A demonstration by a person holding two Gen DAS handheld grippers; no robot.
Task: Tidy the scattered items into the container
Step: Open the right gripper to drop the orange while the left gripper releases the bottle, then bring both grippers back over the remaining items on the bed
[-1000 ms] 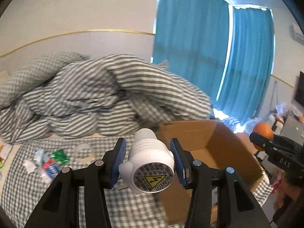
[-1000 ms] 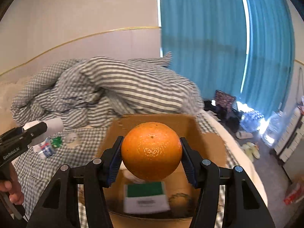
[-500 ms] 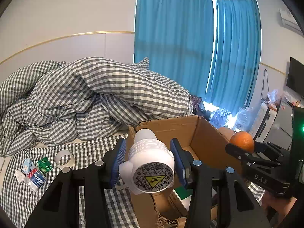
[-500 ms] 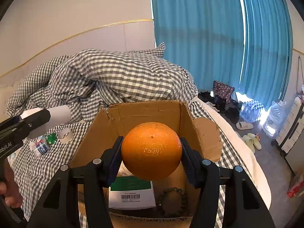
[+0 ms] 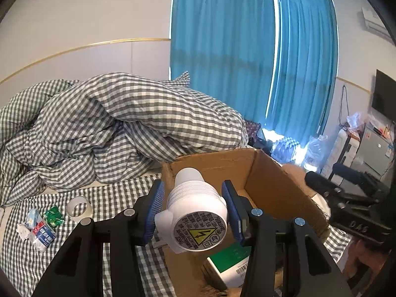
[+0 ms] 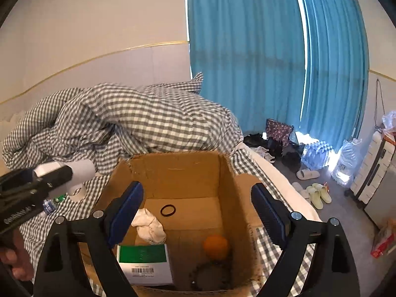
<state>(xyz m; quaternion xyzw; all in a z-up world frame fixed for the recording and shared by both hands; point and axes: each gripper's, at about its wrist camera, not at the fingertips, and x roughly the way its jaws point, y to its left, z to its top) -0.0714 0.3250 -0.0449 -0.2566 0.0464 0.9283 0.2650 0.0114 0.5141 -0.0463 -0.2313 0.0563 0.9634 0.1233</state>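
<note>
The right tool (image 6: 198, 212) has just spread its jaws over the box (image 6: 173, 165), so the orange (image 6: 215, 246) lies inside. The left tool (image 5: 193, 210) pinches a white plug (image 5: 195, 212) above the box edge, ready to drop.

We look out from behind each claw, angled downward along its fingers. Our left view sits close, beside the cardboard box (image 5: 277, 180), which spreads ahead and right of the claw. Our right view hangs directly over that box (image 6: 178, 170), peering in. Both share the box, the checked duvet (image 5: 128, 123) beyond, and blue curtains (image 6: 247, 57).
</note>
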